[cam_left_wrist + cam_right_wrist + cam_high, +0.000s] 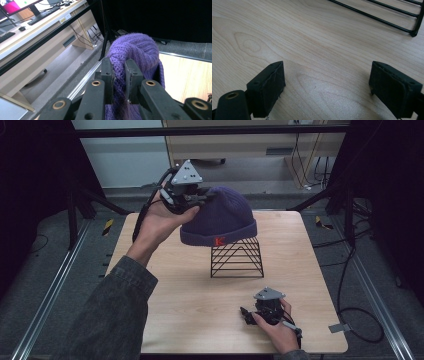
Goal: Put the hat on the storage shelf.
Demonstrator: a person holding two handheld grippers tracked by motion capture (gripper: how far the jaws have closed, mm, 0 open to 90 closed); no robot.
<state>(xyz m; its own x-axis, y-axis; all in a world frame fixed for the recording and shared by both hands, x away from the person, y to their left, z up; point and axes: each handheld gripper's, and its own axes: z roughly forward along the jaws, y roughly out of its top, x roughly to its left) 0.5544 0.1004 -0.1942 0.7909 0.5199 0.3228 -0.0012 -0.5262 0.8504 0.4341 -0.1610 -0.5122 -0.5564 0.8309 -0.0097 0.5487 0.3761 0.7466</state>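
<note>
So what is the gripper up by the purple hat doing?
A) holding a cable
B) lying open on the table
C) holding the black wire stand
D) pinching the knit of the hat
D: in the left gripper view the left gripper has its two black jaws closed on a fold of the purple hat, which sits atop the wire stand in the high view.

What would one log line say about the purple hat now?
left gripper: shut on purple hat | hat: atop wire stand | right gripper: open, on table
</note>
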